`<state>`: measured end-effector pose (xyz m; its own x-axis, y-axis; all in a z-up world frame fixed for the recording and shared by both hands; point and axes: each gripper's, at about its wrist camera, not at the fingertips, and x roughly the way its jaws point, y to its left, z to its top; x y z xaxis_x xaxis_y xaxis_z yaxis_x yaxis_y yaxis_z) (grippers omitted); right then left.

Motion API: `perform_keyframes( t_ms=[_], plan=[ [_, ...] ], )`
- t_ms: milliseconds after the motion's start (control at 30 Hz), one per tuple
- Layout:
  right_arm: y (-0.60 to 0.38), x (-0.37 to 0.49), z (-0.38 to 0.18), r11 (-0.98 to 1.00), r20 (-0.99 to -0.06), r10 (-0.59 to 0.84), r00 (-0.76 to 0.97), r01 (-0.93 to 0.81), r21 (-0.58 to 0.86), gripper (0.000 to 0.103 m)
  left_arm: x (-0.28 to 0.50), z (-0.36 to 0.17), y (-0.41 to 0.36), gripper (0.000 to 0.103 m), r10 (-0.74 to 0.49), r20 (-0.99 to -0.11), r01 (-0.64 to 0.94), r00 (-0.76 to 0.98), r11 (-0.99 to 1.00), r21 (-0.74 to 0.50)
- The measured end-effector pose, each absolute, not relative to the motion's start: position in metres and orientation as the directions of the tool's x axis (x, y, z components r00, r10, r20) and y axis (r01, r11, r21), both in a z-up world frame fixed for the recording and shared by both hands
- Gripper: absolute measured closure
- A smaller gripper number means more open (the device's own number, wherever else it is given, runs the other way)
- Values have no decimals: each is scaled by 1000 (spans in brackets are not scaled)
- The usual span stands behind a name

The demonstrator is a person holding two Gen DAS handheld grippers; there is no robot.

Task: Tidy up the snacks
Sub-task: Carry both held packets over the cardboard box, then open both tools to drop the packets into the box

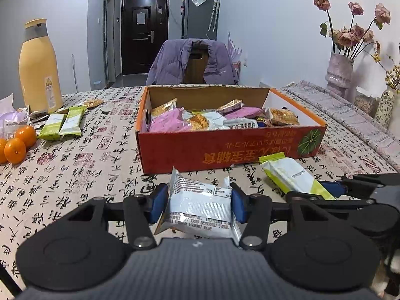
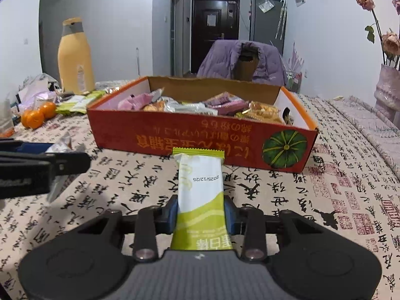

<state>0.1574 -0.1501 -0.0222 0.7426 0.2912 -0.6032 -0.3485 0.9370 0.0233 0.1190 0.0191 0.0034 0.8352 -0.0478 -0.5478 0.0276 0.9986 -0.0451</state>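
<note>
Left tool (image 1: 198, 201) clamping silver packet (image 1: 200, 205), right tool (image 2: 201, 215) gripping green bar (image 2: 200, 190), both before red box (image 2: 200, 140) wall

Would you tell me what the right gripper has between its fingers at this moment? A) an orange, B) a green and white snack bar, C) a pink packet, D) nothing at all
B: in the right wrist view the right gripper has its blue pads pressed on both sides of a green and white snack bar, in front of the orange box.

Your left claw (image 1: 197, 200) grips a silver packet (image 1: 200, 200) before the red box (image 1: 225, 150); your right claw (image 2: 201, 213) clamps a green-and-white bar (image 2: 200, 190).
</note>
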Motion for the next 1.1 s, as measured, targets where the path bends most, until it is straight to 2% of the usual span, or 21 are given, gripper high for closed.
perform_keyframes(
  t_ms=[267, 500, 700, 933, 1033, 1067, 1100],
  plan=[
    [-166, 154, 12, 930, -519, 329, 788, -366, 34, 68, 133, 32, 17, 49, -55, -497, 44, 866, 998, -34],
    [-170, 199, 43, 936, -464, 318, 827, -351, 15, 68, 175, 62, 12, 49, -28, -456, 31, 890, 1000, 0],
    [-163, 259, 50, 942, -484, 302, 821, -336, 19, 68, 222, 72, 10, 49, 15, -458, -11, 889, 1000, 12],
    [-155, 317, 32, 961, -538, 248, 806, -273, 34, 67, 274, 55, 10, 47, 57, -509, -74, 859, 997, -14],
    [-157, 327, 23, 971, -554, 215, 804, -237, 32, 62, 283, 42, 12, 37, 65, -530, -95, 846, 995, -28],
    [-159, 327, 21, 972, -553, 214, 805, -232, 37, 56, 283, 38, 13, 28, 66, -531, -97, 845, 995, -32],
    [-161, 326, 19, 971, -553, 219, 804, -234, 45, 48, 281, 36, 15, 14, 62, -525, -98, 849, 994, -41]
  ],
)
